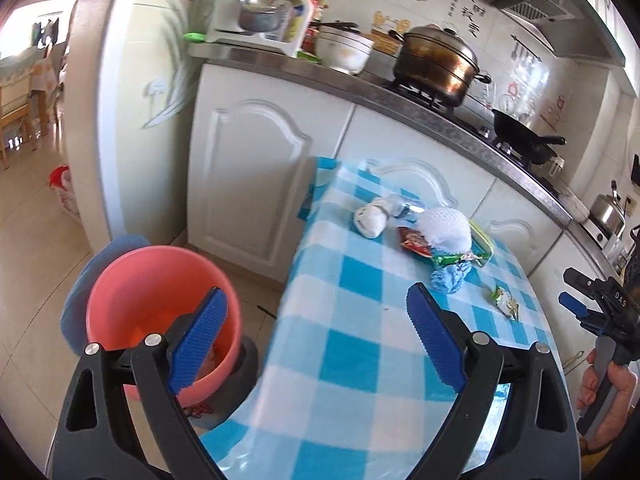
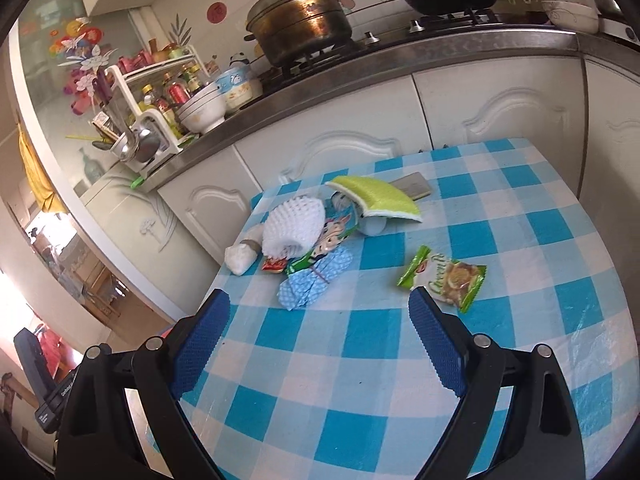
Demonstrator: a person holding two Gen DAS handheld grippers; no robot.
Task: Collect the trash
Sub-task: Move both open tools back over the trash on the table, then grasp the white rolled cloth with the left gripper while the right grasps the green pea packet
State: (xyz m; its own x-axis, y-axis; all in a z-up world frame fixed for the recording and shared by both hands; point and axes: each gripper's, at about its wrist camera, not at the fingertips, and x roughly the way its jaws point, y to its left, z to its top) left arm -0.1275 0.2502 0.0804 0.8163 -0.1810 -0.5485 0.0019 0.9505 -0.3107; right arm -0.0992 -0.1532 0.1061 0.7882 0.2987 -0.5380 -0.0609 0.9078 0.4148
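Note:
A pile of trash lies on the blue-checked table (image 1: 360, 360): a white foam net (image 1: 444, 226) (image 2: 294, 224), a white wad (image 1: 370, 220) (image 2: 240, 258), a red wrapper (image 1: 414, 240), a blue crumpled cloth (image 1: 450, 276) (image 2: 312, 282) and a green snack packet (image 1: 506, 300) (image 2: 448, 280). A pink bin (image 1: 160, 312) stands on the floor left of the table. My left gripper (image 1: 316, 340) is open and empty between bin and table. My right gripper (image 2: 320, 344) is open and empty, just short of the green packet; it also shows in the left wrist view (image 1: 576, 300).
A green-and-white sponge (image 2: 374, 198) and a grey flat item (image 2: 412, 186) lie at the table's far side. White cabinets (image 1: 248, 180) and a counter with a steel pot (image 1: 436, 60), bowls and a black wok (image 1: 520, 136) stand behind. A blue stool (image 1: 76, 300) is beside the bin.

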